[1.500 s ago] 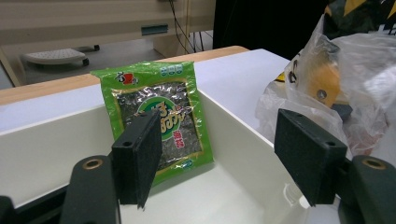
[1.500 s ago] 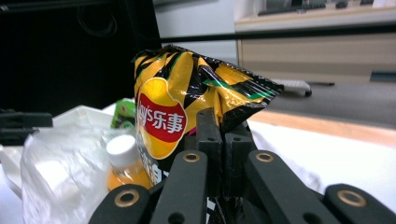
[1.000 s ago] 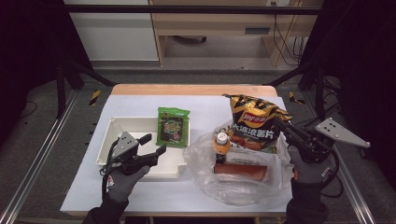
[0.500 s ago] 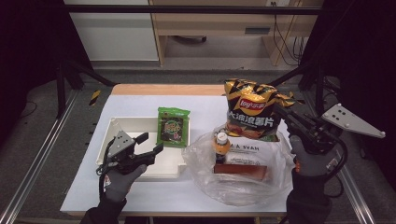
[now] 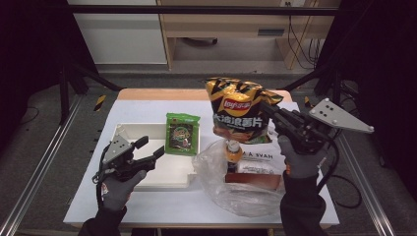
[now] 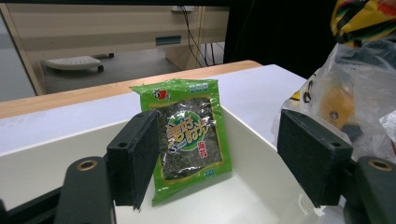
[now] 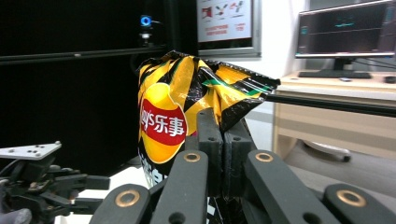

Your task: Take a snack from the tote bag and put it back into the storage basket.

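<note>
A yellow-and-black chip bag [image 5: 241, 110] [image 7: 173, 107] hangs in the air over the table's right half. My right gripper [image 5: 268, 110] [image 7: 223, 126] is shut on its right edge. A green seaweed packet [image 5: 183, 133] [image 6: 189, 135] leans upright against the right wall of a white tray [image 5: 123, 132] [image 6: 46, 149]. My left gripper [image 5: 151, 146] [image 6: 222, 156] hovers over the tray's near part, pointing at the packet. It is open and nothing sits between its pads.
A clear plastic bag [image 5: 246, 196] [image 6: 369, 88] lies at the front right, holding an orange-capped bottle [image 5: 233, 150] and a brown box [image 5: 253, 178]. The white tabletop [image 5: 147, 206] ends in a wooden far edge [image 5: 162, 94]. Metal rails flank it.
The right gripper has risen and swung left with the chip bag, lifting it away from the plastic bag. The left gripper has stayed put.
</note>
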The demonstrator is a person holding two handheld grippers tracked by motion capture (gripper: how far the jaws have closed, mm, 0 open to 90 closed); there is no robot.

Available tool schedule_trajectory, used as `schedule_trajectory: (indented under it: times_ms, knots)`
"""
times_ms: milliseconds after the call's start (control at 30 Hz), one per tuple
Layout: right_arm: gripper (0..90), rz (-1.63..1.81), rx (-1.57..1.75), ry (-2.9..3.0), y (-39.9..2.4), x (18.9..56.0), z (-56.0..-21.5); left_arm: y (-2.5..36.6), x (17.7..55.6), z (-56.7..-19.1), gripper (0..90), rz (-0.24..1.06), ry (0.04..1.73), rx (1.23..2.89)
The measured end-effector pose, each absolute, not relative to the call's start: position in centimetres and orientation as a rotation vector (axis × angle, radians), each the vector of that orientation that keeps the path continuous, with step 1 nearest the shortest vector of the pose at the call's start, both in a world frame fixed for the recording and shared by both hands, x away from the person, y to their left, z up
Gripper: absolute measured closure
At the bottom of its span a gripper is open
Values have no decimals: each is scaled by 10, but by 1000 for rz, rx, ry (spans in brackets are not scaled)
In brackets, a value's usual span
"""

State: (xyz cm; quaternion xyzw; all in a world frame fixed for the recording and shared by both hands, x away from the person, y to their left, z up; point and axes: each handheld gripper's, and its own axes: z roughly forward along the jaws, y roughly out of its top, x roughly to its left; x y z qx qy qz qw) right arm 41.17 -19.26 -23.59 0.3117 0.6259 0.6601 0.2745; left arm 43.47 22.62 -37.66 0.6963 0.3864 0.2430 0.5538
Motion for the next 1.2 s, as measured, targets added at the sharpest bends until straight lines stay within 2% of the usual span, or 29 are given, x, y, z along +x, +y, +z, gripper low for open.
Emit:
schedule_trajectory:
  times_ms: [600, 867, 1200]
  knots:
    - [889, 1853, 754, 1855, -148, 401, -251, 219, 407, -341, 264, 562, 797, 1592]
    - [889, 1845, 752, 1911, -134, 405, -266, 210, 396, -310, 261, 579, 694, 1553]
    - [890, 1846, 764, 1932, -132, 409, -276, 189, 405, -284, 275, 572, 615, 1579]
